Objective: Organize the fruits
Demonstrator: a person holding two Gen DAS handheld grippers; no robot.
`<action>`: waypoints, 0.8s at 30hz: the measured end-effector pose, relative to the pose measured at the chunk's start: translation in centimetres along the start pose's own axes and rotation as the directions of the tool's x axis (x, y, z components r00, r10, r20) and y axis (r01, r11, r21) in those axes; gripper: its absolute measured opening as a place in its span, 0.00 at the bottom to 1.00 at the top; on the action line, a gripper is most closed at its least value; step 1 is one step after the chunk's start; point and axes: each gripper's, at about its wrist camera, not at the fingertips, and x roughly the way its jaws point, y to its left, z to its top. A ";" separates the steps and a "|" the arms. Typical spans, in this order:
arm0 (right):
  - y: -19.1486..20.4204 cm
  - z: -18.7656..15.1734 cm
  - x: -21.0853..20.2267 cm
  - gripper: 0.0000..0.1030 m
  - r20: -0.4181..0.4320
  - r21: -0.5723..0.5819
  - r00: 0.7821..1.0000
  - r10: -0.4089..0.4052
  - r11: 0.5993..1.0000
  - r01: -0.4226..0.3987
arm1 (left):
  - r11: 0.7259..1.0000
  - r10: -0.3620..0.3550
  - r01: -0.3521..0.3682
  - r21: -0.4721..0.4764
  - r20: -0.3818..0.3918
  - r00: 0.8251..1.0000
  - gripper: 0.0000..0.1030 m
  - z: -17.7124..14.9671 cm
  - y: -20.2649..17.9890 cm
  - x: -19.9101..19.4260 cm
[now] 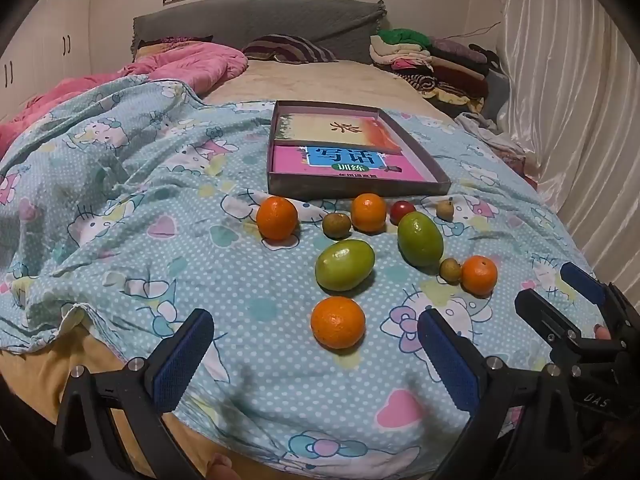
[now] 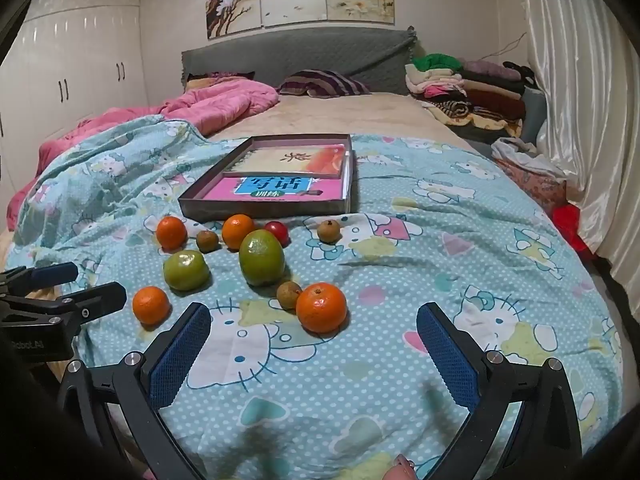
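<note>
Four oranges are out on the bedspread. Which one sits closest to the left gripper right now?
The lone orange at the near edge of the fruit cluster, just ahead of the open left gripper. The other three lie farther off: two by the box, one beside a small brown fruit.

Left gripper [image 1: 316, 354]: black plastic frame, blue textured finger pads [image 1: 182, 356], silver screws. Right gripper [image 2: 314, 354]: same build; white lettering on left gripper's body.

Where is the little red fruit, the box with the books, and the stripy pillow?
little red fruit [image 1: 402, 211], left wrist view, on its shiny top.
box [image 1: 356, 189], left wrist view, on its near wall.
stripy pillow [image 2: 324, 83], right wrist view, on its middle.
</note>
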 end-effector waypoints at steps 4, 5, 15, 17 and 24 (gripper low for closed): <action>0.0 0.0 0.1 1.00 -0.002 -0.001 1.000 -0.002 1.000 0.002 | 1.000 0.002 -0.002 0.001 0.002 1.000 1.00 -0.1 -0.1 0.0; 0.0 0.0 0.1 1.00 -0.002 -0.002 1.000 -0.002 1.000 0.002 | 1.000 0.002 -0.002 0.001 0.002 1.000 1.00 -0.1 0.0 0.0; -0.1 -0.1 0.4 1.00 -0.005 -0.004 1.000 -0.010 1.000 0.010 | 1.000 0.002 -0.002 -0.001 -0.003 1.000 1.00 -0.3 0.0 0.4; -0.1 -0.1 0.4 1.00 -0.005 -0.003 1.000 -0.011 1.000 0.011 | 1.000 -0.002 0.002 -0.001 -0.004 1.000 1.00 -0.2 -0.1 0.3; -0.4 -0.2 0.5 1.00 -0.008 -0.001 1.000 -0.019 1.000 0.019 | 1.000 -0.005 0.005 0.001 -0.007 1.000 1.00 -0.1 -0.1 0.7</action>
